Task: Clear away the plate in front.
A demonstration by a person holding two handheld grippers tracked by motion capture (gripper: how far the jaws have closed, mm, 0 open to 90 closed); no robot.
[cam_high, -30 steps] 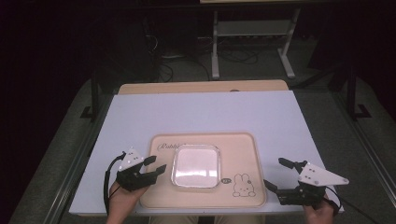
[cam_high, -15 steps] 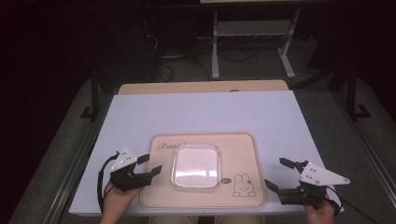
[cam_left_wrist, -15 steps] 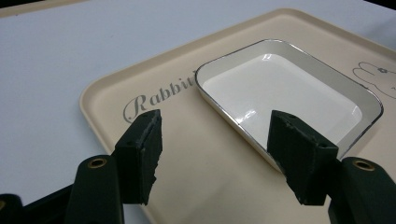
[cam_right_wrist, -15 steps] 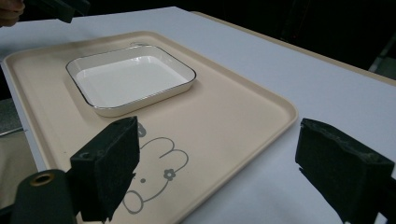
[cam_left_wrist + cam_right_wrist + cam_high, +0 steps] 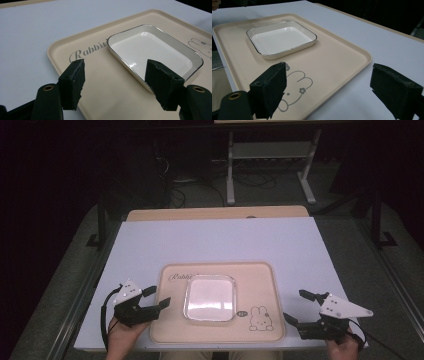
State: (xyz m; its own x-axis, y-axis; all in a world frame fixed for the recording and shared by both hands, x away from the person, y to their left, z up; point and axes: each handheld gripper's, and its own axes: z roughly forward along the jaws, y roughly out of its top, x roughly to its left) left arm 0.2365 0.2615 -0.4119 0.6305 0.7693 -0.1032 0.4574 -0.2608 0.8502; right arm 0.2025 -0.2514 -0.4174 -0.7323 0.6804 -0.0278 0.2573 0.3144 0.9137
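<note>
White square dish [image 5: 209,298], thin dark rim, sits centre-left on beige rabbit-print tray [image 5: 260,280]. Left gripper [image 5: 156,299] and right gripper [image 5: 299,308] flank tray, jaws spread wide, holding nothing.

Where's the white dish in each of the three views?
High view: white dish sits lower centre, on the beige tray.
Left gripper view: dish upper right, beyond the open jaws.
Right gripper view: dish upper left.
Shared landmark: the rabbit drawing on the tray beside the dish.

Dark room; grey carpet floor [image 5: 65,285], white metal rack [image 5: 270,155] behind table [image 5: 215,240].
</note>
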